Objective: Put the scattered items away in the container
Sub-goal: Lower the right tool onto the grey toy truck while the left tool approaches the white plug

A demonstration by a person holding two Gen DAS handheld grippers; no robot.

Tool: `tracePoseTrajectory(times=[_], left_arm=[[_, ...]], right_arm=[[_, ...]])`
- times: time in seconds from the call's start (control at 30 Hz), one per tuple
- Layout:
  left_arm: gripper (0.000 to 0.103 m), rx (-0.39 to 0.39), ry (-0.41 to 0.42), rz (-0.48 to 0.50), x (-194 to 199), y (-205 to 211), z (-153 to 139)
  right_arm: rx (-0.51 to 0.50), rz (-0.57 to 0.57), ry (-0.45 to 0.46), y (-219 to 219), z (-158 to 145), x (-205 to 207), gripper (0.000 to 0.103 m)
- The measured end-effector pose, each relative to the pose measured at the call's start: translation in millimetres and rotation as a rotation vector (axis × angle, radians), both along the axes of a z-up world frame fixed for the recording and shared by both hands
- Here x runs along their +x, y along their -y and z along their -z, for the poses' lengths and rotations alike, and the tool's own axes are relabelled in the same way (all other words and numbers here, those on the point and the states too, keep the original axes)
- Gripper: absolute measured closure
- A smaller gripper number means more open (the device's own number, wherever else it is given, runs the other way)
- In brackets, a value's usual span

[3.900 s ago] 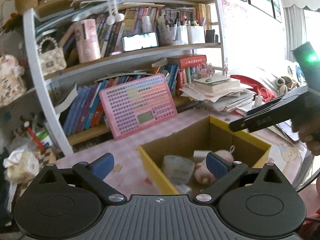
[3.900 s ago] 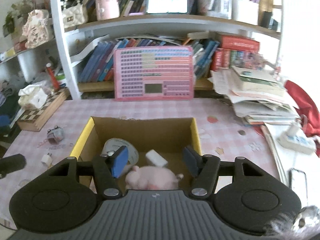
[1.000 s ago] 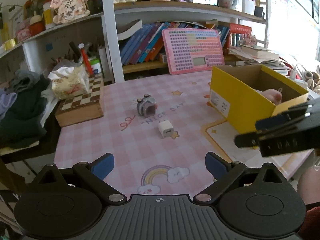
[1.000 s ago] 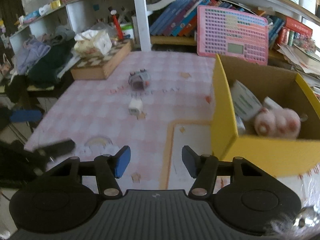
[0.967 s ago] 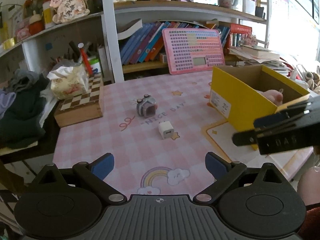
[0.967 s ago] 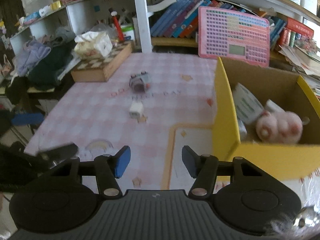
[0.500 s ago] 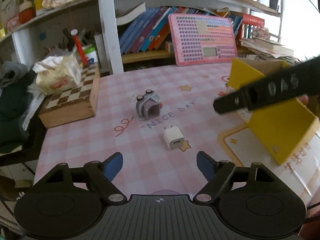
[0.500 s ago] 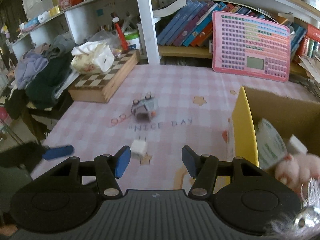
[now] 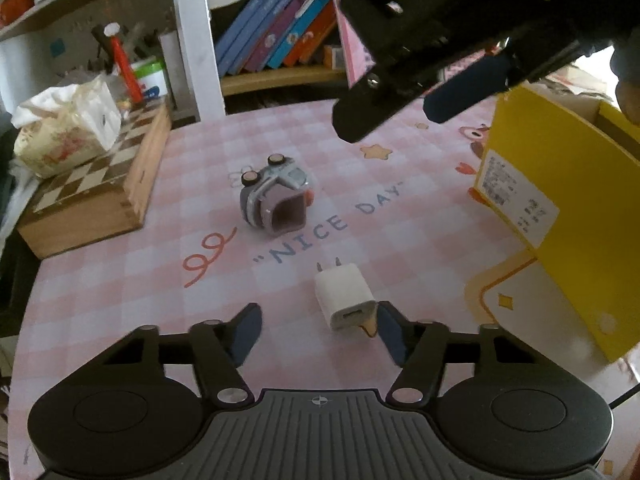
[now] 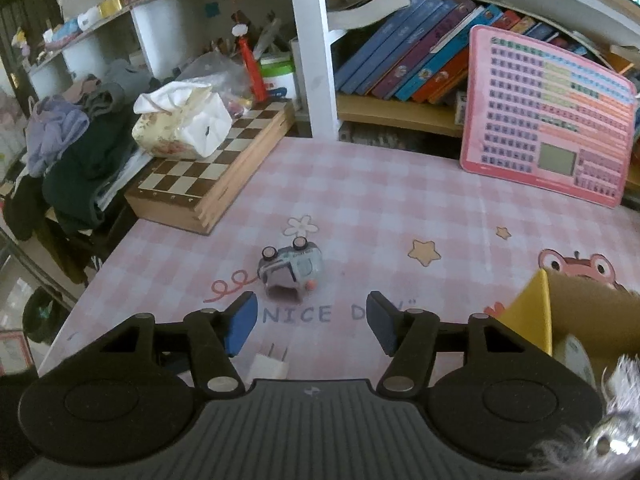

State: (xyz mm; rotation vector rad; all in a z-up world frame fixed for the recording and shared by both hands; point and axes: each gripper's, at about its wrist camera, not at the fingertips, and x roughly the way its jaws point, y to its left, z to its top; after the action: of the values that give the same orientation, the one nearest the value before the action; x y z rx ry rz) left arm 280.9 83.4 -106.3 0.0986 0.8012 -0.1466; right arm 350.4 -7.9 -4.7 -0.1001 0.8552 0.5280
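A white charger plug (image 9: 346, 298) lies on the pink checked mat (image 9: 120, 280), between the fingers of my left gripper (image 9: 319, 336) and close to the right one. The jaws are closing and the pads do not touch it. A small grey toy car (image 9: 276, 204) lies on its side farther out. My right gripper (image 10: 311, 322) hovers just short of that toy car (image 10: 290, 270) with its jaws opening and nothing between them. The charger plug (image 10: 272, 364) shows below it. The yellow cardboard box (image 9: 560, 208) stands to the right. The right gripper (image 9: 390, 120) crosses the top of the left wrist view.
A wooden chessboard box (image 10: 208, 184) with a tissue pack (image 10: 180, 124) on it sits at the mat's left edge. A pink keypad toy (image 10: 548, 136) leans against the bookshelf (image 10: 400, 68) behind. A pile of clothes (image 10: 68, 148) lies beyond the table's left edge.
Both grippers have swung left, away from the yellow box, toward the toy car and charger. The left one has sunk and its jaws have narrowed around the charger.
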Motion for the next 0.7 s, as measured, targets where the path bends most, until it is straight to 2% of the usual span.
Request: tracePoseTrajectory(times=[0.13, 0.5, 0.7], left_arm=[[0.044, -0.005, -0.01, -0.017, 6, 0, 5], [0.045, -0.019, 0.007, -0.037, 13, 0, 8], [0.045, -0.028, 0.013, -0.032, 18, 5, 9]], right_arm=[[-0.013, -0.022, -0.016, -6, 4, 16, 0.043], [-0.074, -0.109, -0.058, -35, 23, 52, 0.028], [-0.157, -0.175, -0.037, -59, 37, 65, 0.022]])
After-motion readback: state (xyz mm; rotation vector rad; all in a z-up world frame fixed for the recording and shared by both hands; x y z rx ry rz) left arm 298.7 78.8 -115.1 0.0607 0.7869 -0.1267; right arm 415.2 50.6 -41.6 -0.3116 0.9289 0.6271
